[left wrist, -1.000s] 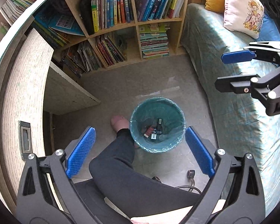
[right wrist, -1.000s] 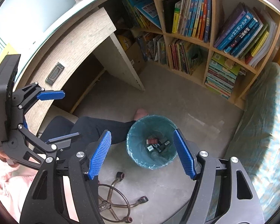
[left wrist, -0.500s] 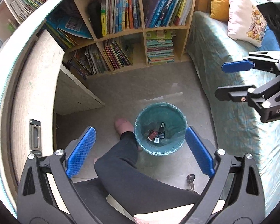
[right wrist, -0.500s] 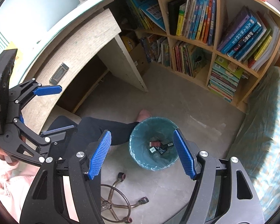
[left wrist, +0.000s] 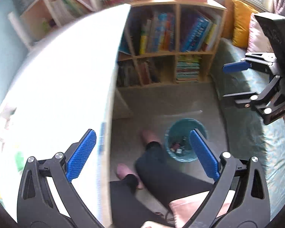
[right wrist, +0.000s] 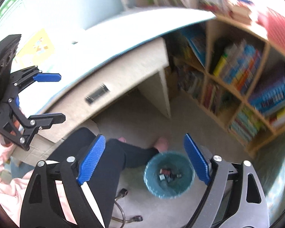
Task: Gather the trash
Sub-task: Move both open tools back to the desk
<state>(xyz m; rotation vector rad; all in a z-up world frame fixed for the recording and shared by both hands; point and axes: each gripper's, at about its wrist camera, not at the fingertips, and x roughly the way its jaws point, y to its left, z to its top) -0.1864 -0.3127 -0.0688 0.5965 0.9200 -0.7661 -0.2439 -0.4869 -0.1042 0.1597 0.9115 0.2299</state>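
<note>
A teal-lined trash bin [left wrist: 182, 142] [right wrist: 169, 174] stands on the floor far below both grippers, with several small pieces of trash [right wrist: 167, 173] lying in its bottom. My left gripper [left wrist: 140, 152] is open and holds nothing; it hangs over the desk's edge. My right gripper [right wrist: 144, 157] is open too, its jaws still opening, with nothing between them. Each gripper shows in the other's view: the right gripper [left wrist: 235, 81] at the right, the left gripper [right wrist: 53, 96] at the left. On the white desk top [left wrist: 57, 87] a few blurred small items [left wrist: 19, 160] lie near the left edge.
A person's dark-trousered legs [right wrist: 112, 157] and bare feet [left wrist: 149, 135] rest beside the bin. A bookcase full of books [left wrist: 171, 47] stands behind, a bed with cushions [left wrist: 243, 28] to the right. The desk drawer front [right wrist: 96, 95] and a chair's castor base [right wrist: 123, 209] are below.
Both grippers have risen above the desk's edge, so the bin looks smaller and the white desk top has come into view. The right gripper's jaws have widened.
</note>
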